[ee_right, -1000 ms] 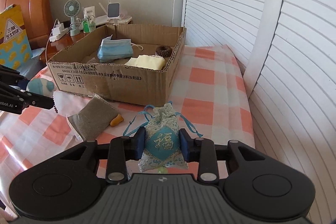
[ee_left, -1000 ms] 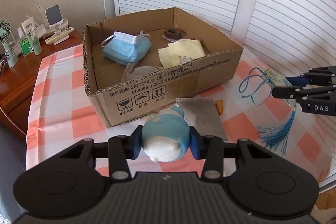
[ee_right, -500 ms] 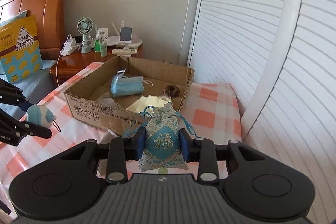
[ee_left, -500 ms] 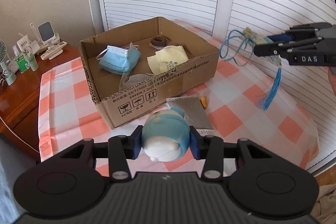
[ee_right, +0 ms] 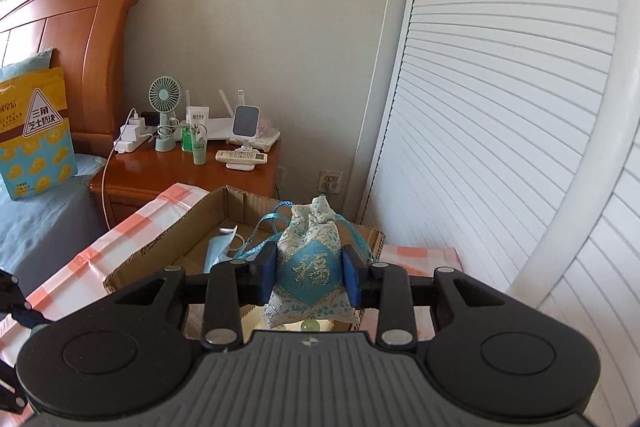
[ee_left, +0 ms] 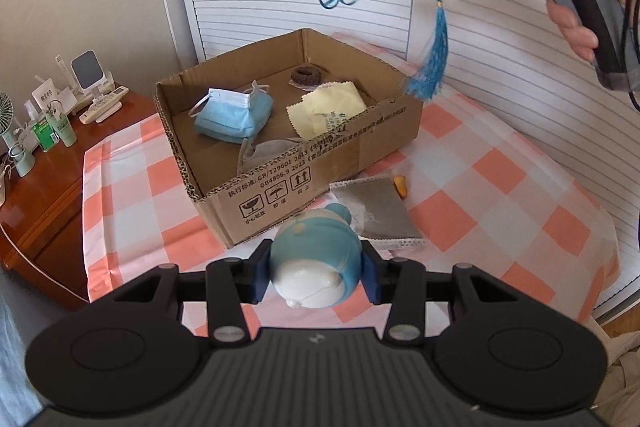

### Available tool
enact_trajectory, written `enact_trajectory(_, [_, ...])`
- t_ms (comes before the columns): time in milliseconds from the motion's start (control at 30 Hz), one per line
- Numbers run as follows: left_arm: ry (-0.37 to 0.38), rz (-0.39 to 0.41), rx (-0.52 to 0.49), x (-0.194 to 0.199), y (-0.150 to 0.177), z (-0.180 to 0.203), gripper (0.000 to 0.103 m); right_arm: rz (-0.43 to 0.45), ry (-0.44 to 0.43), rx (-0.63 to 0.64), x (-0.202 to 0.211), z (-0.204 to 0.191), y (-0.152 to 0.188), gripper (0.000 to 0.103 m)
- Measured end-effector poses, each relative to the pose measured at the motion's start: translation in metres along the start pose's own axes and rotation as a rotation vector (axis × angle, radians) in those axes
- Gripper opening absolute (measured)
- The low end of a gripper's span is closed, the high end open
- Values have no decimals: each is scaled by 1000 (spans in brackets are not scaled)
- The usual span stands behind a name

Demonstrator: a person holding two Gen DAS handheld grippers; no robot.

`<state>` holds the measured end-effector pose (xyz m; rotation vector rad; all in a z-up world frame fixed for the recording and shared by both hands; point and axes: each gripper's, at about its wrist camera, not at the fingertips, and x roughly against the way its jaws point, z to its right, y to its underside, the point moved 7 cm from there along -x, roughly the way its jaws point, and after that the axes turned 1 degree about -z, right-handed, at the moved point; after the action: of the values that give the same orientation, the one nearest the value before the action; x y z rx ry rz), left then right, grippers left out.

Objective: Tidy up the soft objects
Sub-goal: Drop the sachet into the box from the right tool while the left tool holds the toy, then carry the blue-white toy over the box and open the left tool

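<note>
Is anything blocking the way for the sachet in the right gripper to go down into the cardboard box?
Nothing visible. The sachet hangs above the open-topped cardboard box. Inside lie a face mask, yellow cloth and hair tie, with bare floor between them.

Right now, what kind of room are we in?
Most likely a bedroom: there is a wooden headboard with a pillow at it, and a nightstand holding a small fan and a remote.

My left hand-held gripper [ee_left: 316,273] points steeply down, pads clamped on a blue toy [ee_left: 314,263]; my right hand-held gripper [ee_right: 309,277], raised high, pinches a brocade pouch [ee_right: 310,273].
</note>
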<state>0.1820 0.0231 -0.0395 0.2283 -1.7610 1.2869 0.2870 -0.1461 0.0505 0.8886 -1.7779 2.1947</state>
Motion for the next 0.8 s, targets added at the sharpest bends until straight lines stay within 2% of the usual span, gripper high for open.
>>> enact_trajectory(167, [4, -10, 12, -5, -2, -4, 43, -2, -31, -15, -27, 0, -14, 39])
enact_trajectory(200, [4, -13, 13, -7, -3, -5, 43, -10, -40, -26, -33, 1, -12, 43])
enact_trajectory(267, [2, -22, 14, -10, -4, -6, 43, -28, -52, -51, -41, 3, -4, 60])
enact_trajectory(300, [1, -24, 14, -12, -4, -6, 43, -36, -47, -63, -44, 4, 3, 74])
enact_trajectory(333, [2, -26, 14, -13, -5, -6, 43, -42, -44, -69, -45, 4, 9, 85])
enact_trajectory(500, [11, -20, 8, -15, -11, -3, 43, -56, -35, -114, -38, 8, 31, 103])
enact_trajectory(667, [10, 3, -7, -14, -23, 0, 43, -69, -21, -175, -17, 14, 45, 103])
enact_trajectory(800, [2, 28, -15, -13, -38, 1, 43, -84, 41, -193, -2, 15, 60, 103])
